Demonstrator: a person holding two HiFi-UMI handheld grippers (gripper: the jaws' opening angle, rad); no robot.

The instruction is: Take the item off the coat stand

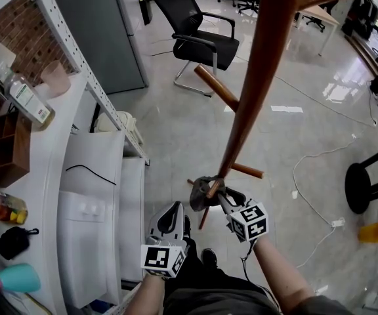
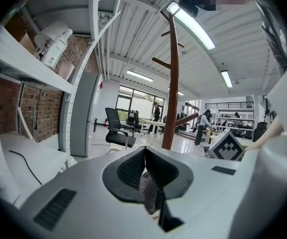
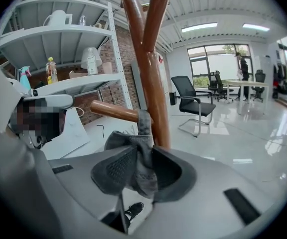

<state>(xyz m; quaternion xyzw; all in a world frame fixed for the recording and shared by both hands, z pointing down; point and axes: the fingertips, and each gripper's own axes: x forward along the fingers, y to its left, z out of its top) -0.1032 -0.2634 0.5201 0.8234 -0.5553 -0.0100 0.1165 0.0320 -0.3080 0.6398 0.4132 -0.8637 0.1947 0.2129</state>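
Observation:
The coat stand is a brown wooden pole (image 1: 254, 77) with slanted pegs; it also fills the right gripper view (image 3: 153, 83) and stands ahead in the left gripper view (image 2: 172, 83). A grey cloth (image 1: 200, 190) hangs on a low peg (image 3: 114, 112) beside the pole. My right gripper (image 1: 216, 194) is shut on this cloth (image 3: 143, 123), which runs from the peg down between its jaws (image 3: 142, 153). My left gripper (image 1: 174, 209) is held lower left of the cloth, apart from it, its jaws (image 2: 144, 151) together and holding nothing.
A white shelf rack (image 1: 90, 77) with bottles (image 1: 25, 97) runs along the left. A black office chair (image 1: 199, 28) stands beyond the pole. A black stool (image 1: 363, 186), a white floor cable (image 1: 307, 163) and a yellow object (image 1: 371, 231) lie to the right.

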